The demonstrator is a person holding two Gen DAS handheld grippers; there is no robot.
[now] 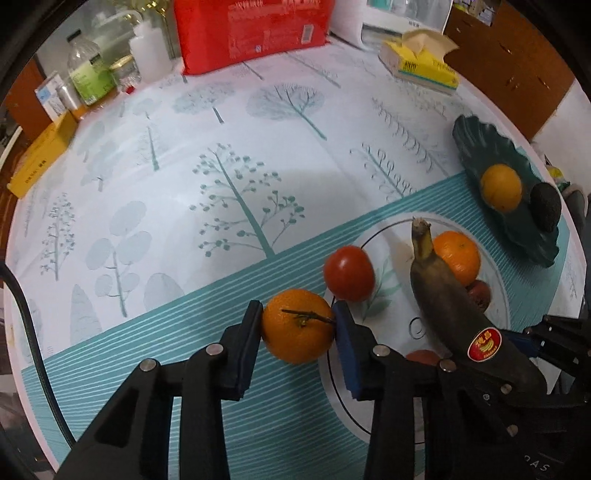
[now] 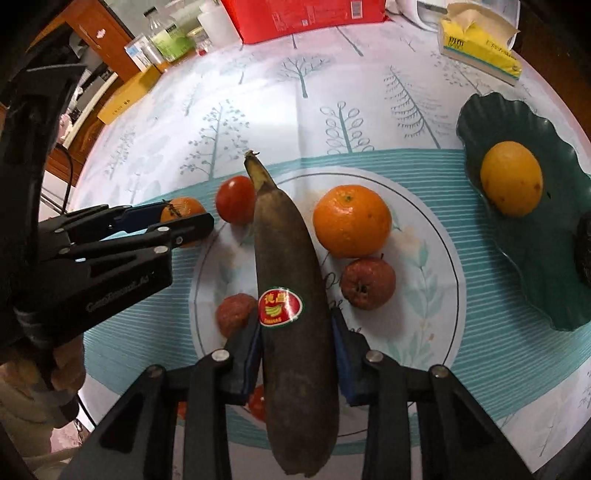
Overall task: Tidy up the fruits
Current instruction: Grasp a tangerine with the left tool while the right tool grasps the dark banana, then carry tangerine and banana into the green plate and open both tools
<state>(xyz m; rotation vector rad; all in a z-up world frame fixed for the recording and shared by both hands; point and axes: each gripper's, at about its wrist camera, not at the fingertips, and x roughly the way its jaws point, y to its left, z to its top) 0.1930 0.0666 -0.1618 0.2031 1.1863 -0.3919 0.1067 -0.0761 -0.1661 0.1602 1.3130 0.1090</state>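
My left gripper point(image 1: 298, 317) is shut on a small stemmed mandarin point(image 1: 297, 326), held above the tablecloth's teal stripes; both also show in the right wrist view, the left gripper point(image 2: 177, 221) and the mandarin point(image 2: 181, 209). My right gripper point(image 2: 295, 328) is shut on a dark overripe banana point(image 2: 291, 295) with a red sticker, over the white printed circle. A tomato point(image 2: 235, 199), a big orange point(image 2: 351, 220), a red apple point(image 2: 367, 282) and a reddish fruit point(image 2: 234, 314) lie below. A dark green leaf-shaped plate point(image 2: 532, 295) at right holds a yellow-orange fruit point(image 2: 511, 178) and an avocado point(image 2: 584, 247).
At the table's back stand a red pack point(image 1: 251, 29), a yellow tissue box point(image 1: 421, 62), bottles point(image 1: 86, 70) and a yellow carton point(image 1: 40, 158). A wooden cabinet point(image 1: 517, 62) stands behind the right edge. A black cable point(image 1: 29, 321) hangs at left.
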